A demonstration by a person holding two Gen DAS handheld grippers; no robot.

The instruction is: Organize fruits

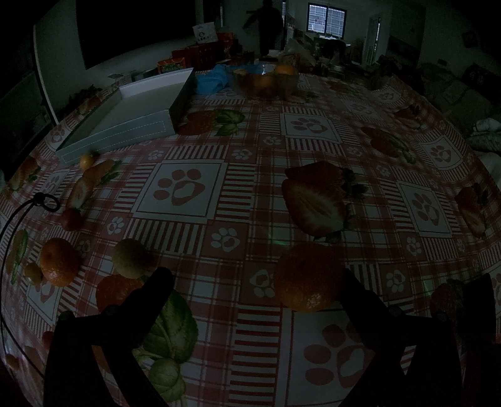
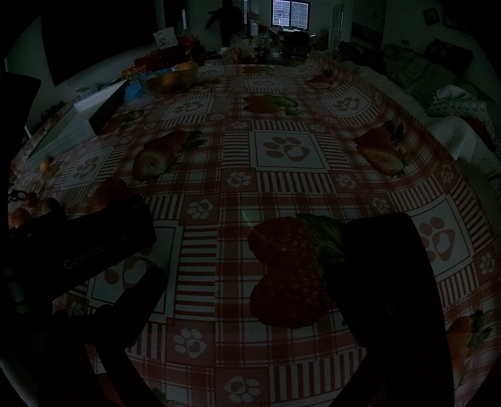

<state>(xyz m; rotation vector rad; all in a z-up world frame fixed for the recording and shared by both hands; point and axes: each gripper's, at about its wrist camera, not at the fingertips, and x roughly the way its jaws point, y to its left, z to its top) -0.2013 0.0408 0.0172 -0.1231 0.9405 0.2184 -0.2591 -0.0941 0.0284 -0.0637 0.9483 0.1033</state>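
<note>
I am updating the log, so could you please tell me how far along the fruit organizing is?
Done: the clear glass bowl at the far end already holds a few oranges. In hand: nothing; the left claw is open just short of a large orange, and the right claw is open over bare cloth. Left: that orange, plus the loose oranges and yellow-green fruit at the left edge.

Dim room. Tablecloth [image 1: 250,188] covers the table, red-and-white check with paw prints and printed strawberries. White shallow box [image 1: 131,115], open top, sits at the far left of the table. Crumpled blue cloth or bag [image 1: 213,79] lies just behind the box's far corner. Red cartons [image 1: 200,53] stacked past the far edge. 1 dark figure [image 1: 266,28] stands at the back. Lit window [image 1: 327,20] beyond. Bedding or sofa [image 2: 438,94] to the right.
</note>
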